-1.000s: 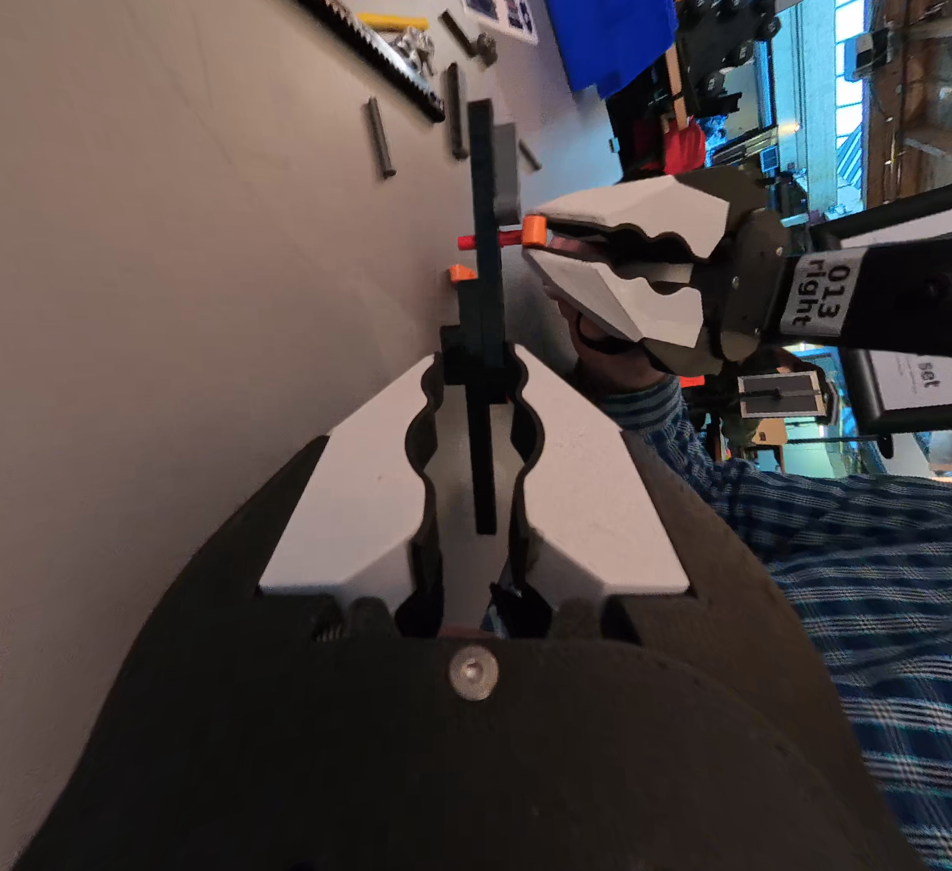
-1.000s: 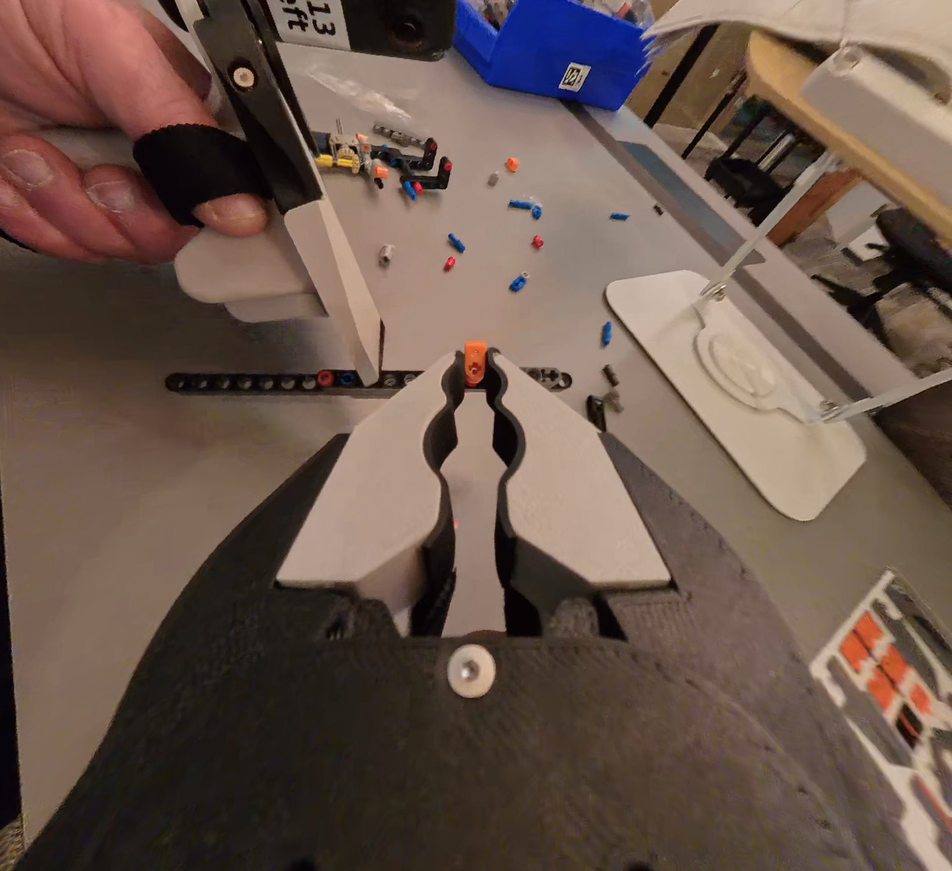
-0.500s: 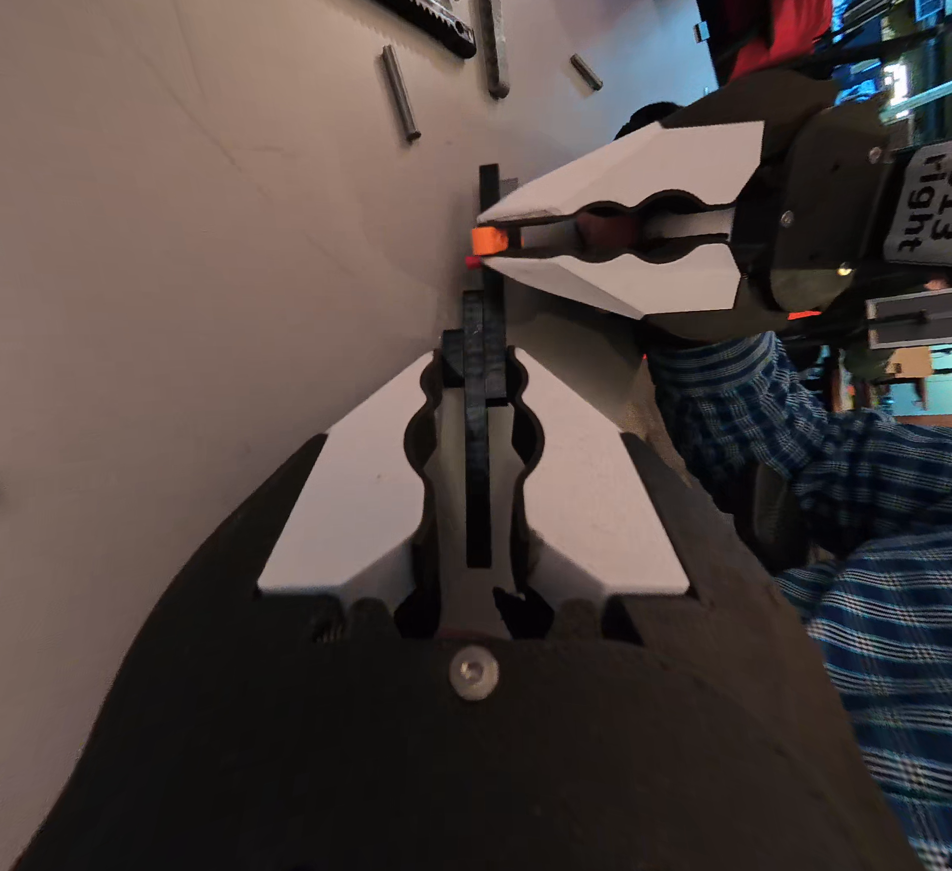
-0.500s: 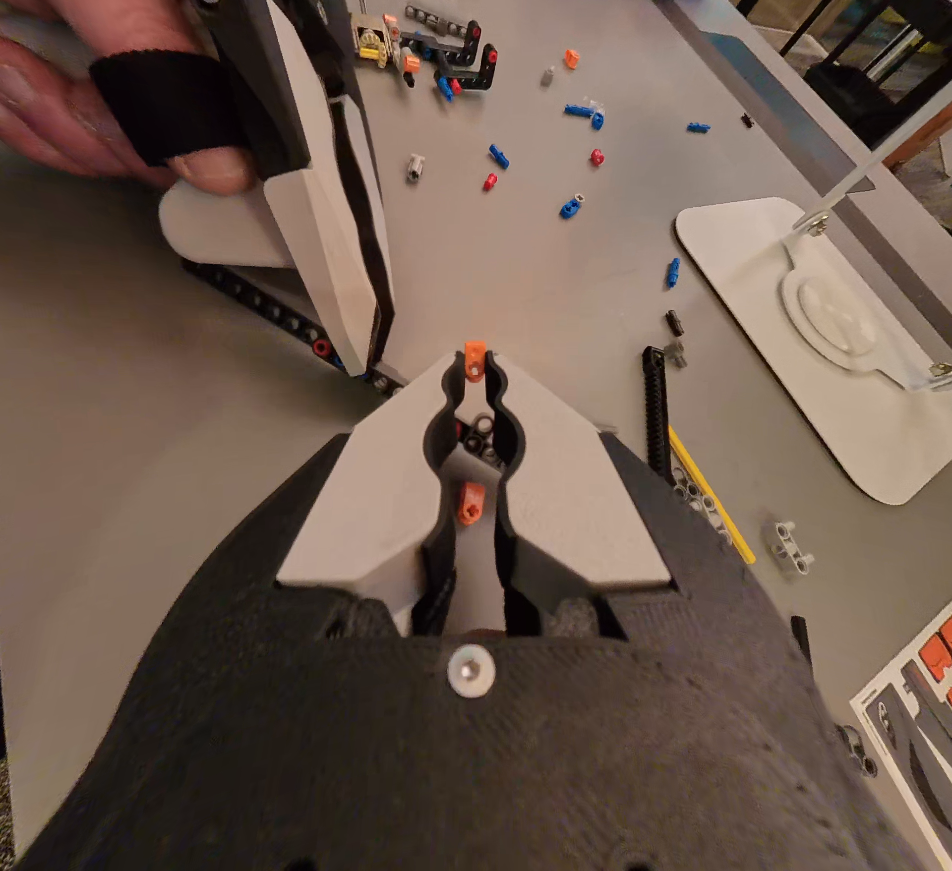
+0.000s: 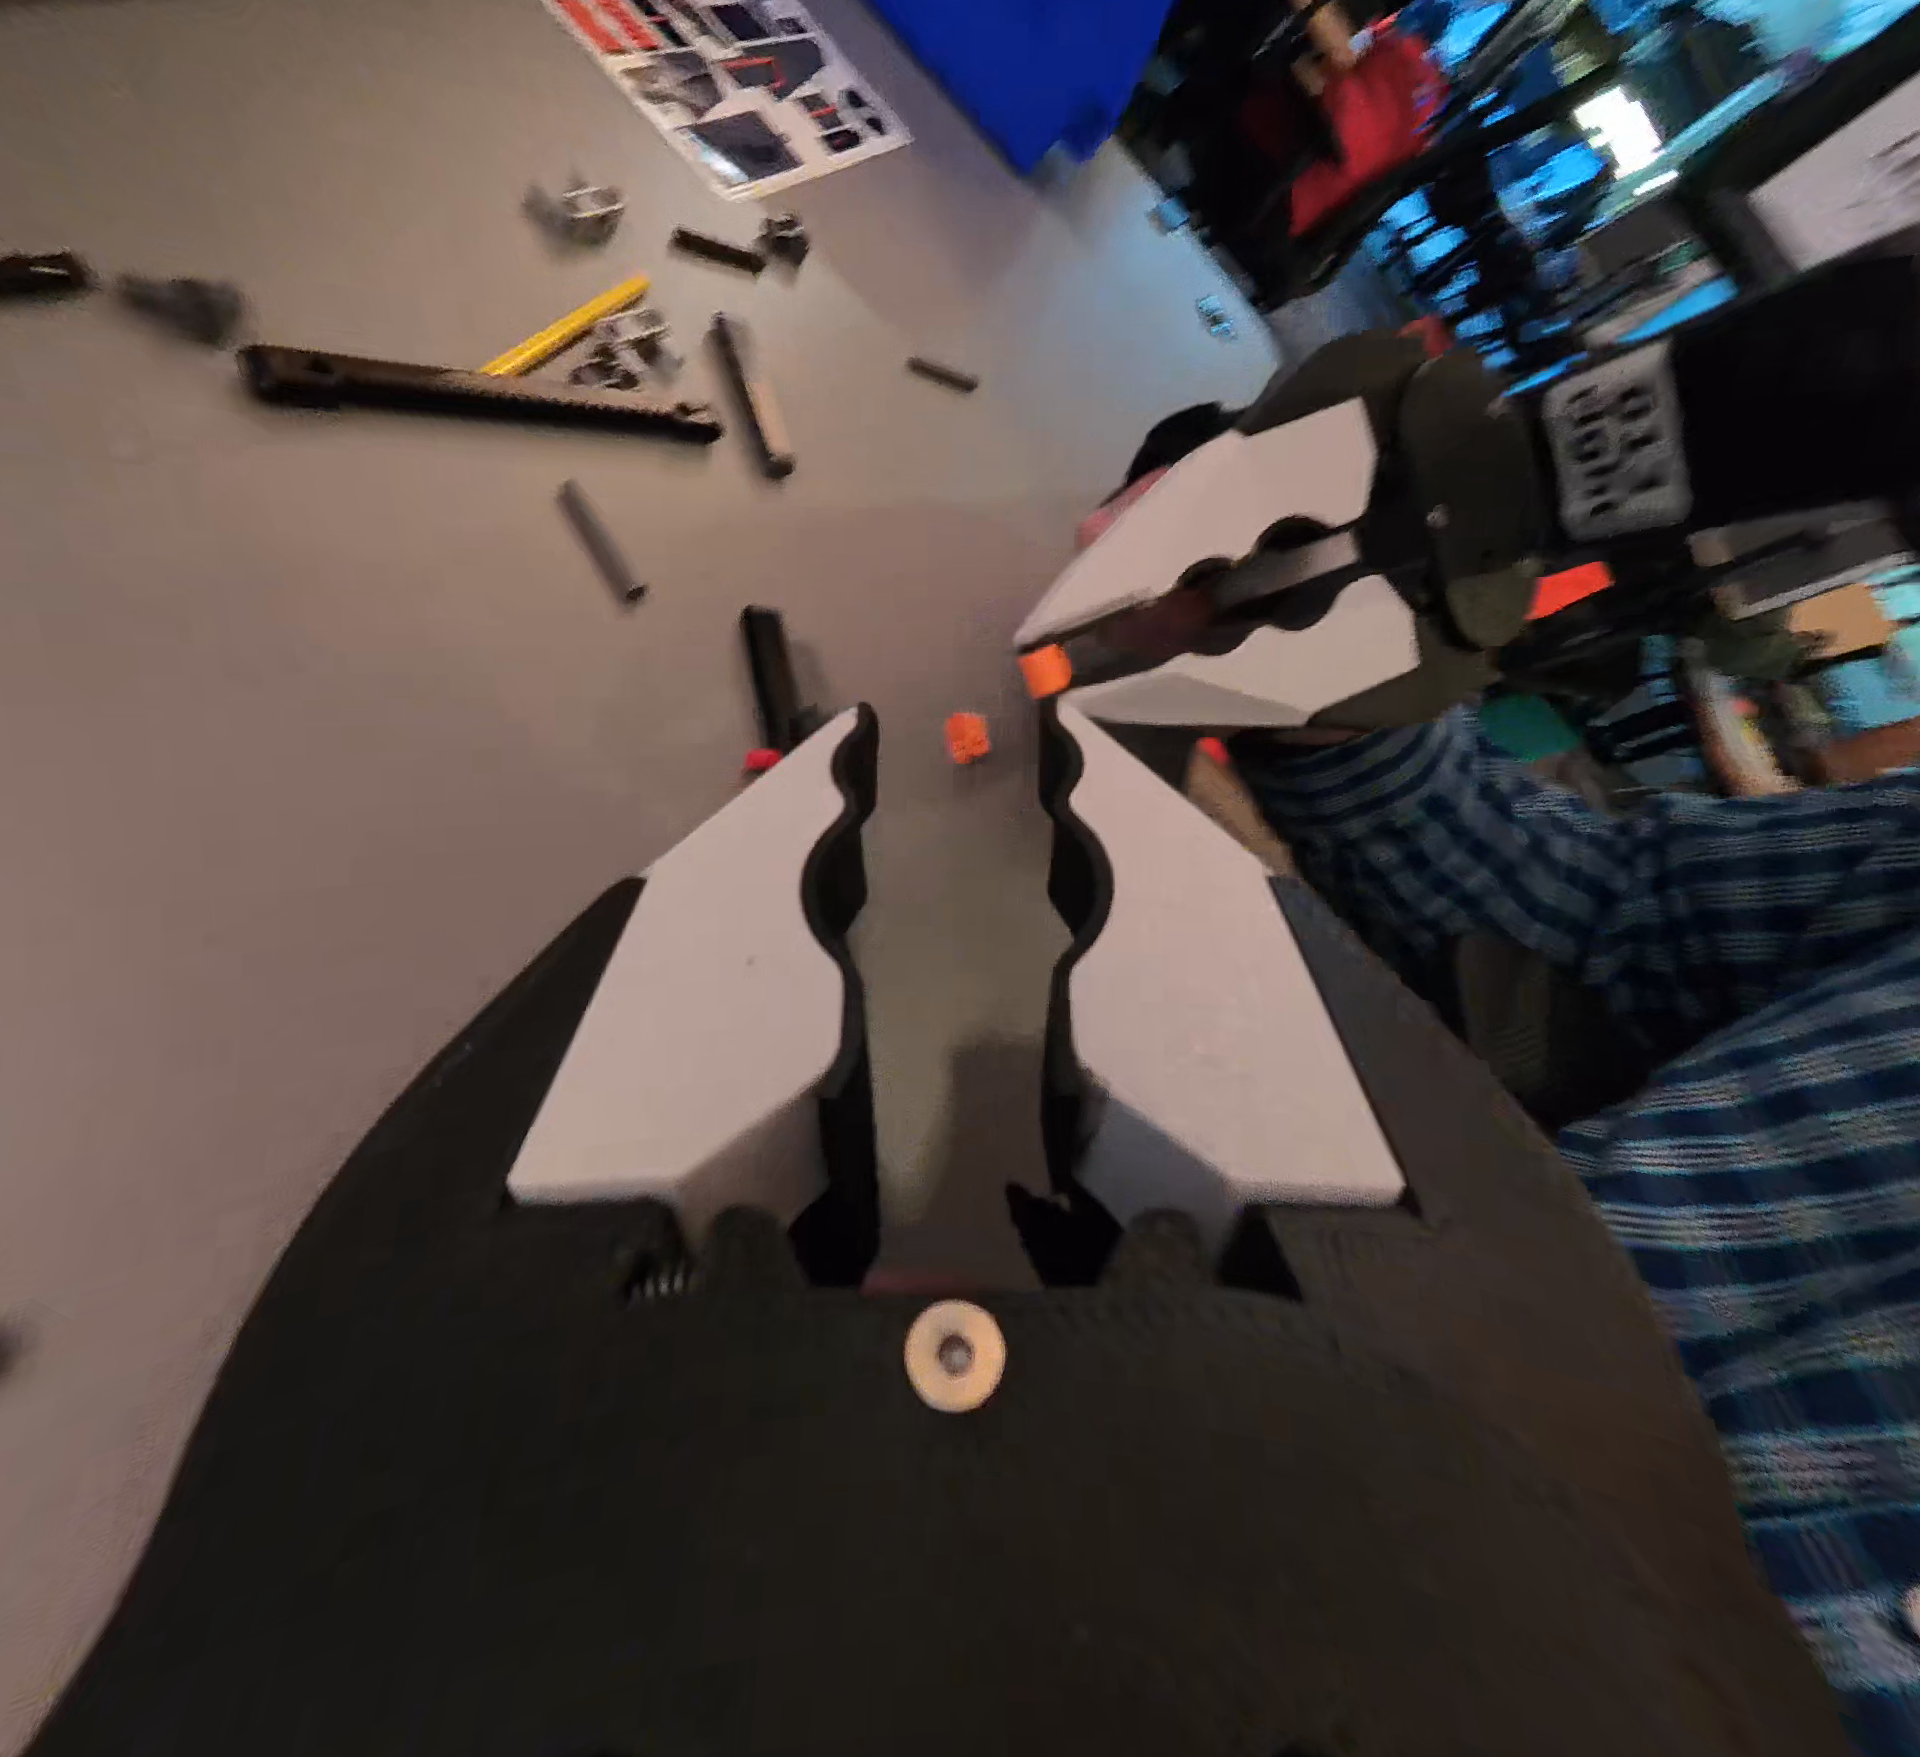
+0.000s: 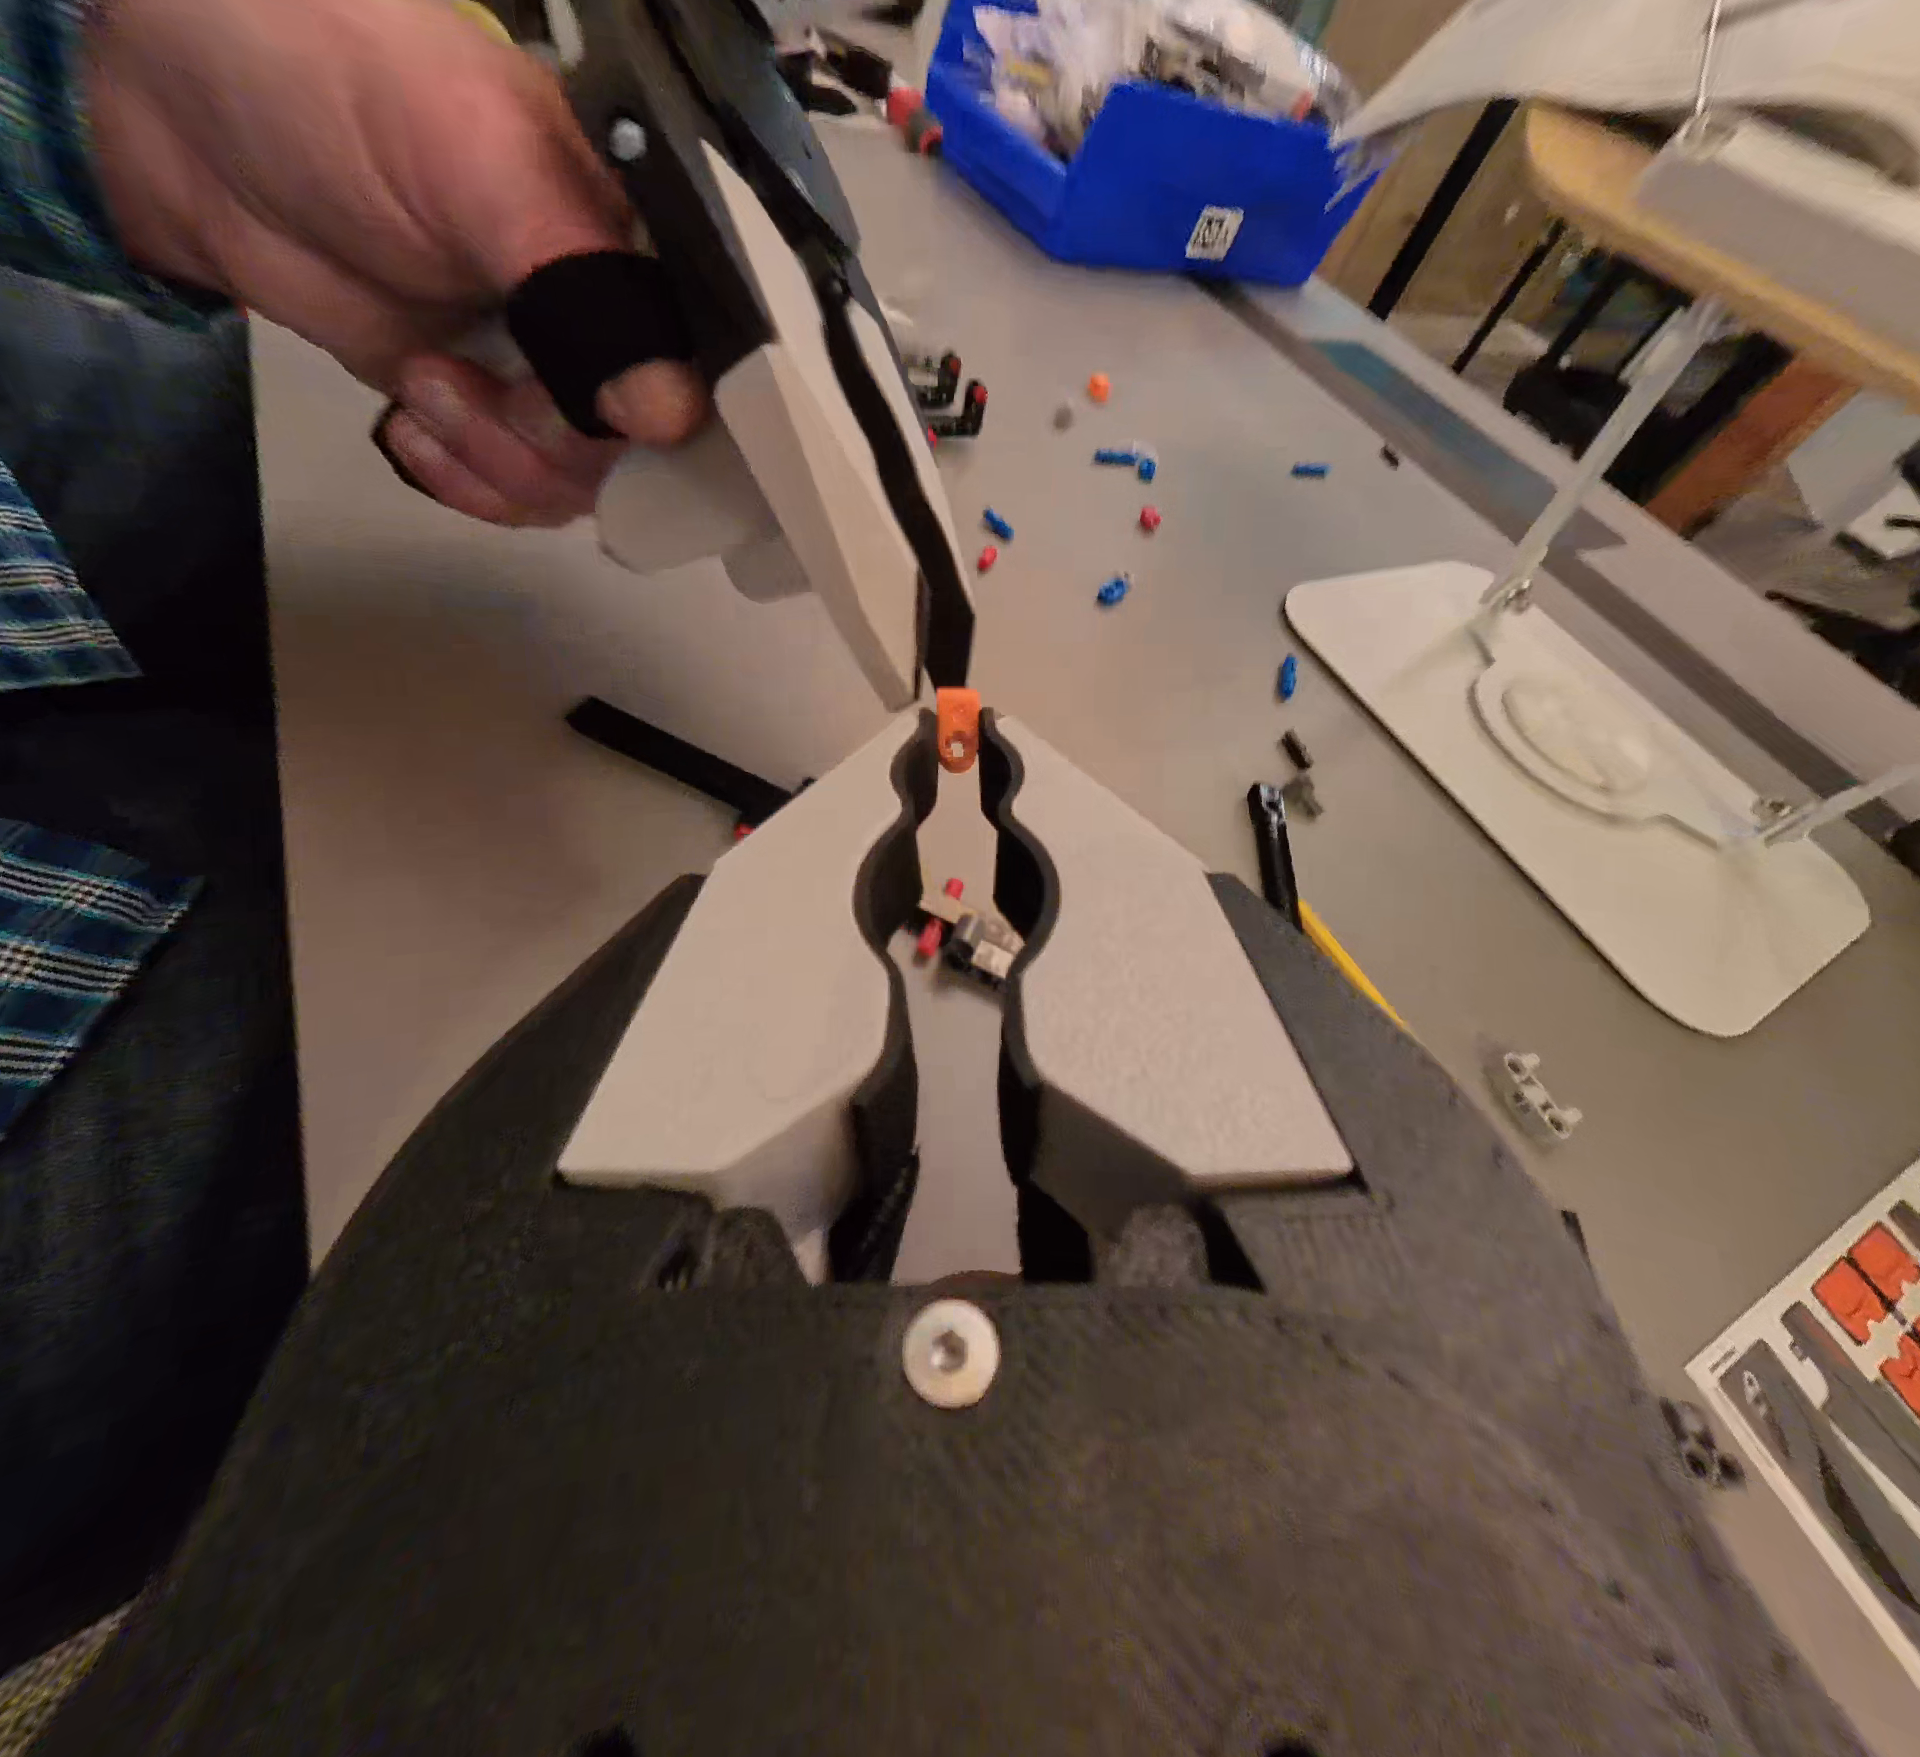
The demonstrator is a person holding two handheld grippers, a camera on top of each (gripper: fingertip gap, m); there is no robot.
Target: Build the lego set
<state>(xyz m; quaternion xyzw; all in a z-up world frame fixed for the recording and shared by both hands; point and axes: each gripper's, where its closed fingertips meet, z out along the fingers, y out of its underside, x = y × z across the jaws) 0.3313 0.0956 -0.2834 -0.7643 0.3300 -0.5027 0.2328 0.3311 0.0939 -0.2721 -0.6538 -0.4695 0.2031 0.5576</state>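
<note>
My left gripper (image 5: 956,731) is open and empty, just above the grey table. A long black beam (image 5: 774,679) with a red pin (image 5: 764,759) lies flat on the table beside its left fingertip. A loose orange piece (image 5: 966,736) lies on the table between the fingertips. My right gripper (image 6: 956,725) is shut on a small orange connector (image 6: 956,736). It also shows in the left wrist view (image 5: 1049,668), close to my left gripper's right fingertip. In the right wrist view, the left gripper (image 6: 930,668) hangs just beyond the connector, and the black beam (image 6: 675,757) lies below it.
A blue parts bin (image 6: 1143,159) stands at the far end. A white stand base (image 6: 1558,772) is at the right, a sticker sheet (image 6: 1818,1344) near it. Blue and red pins (image 6: 1112,590) are scattered mid-table. A black toothed rack (image 5: 468,393) and a yellow axle (image 5: 571,323) lie farther off. My left and right fingertips are right by each other. The yellow axle (image 5: 571,323) is about 15 cm from both grippers' fingertips.
My left gripper has opened and let go of the black beam, which now lies on the table. My right gripper has drawn back from the beam, still holding the orange connector.
</note>
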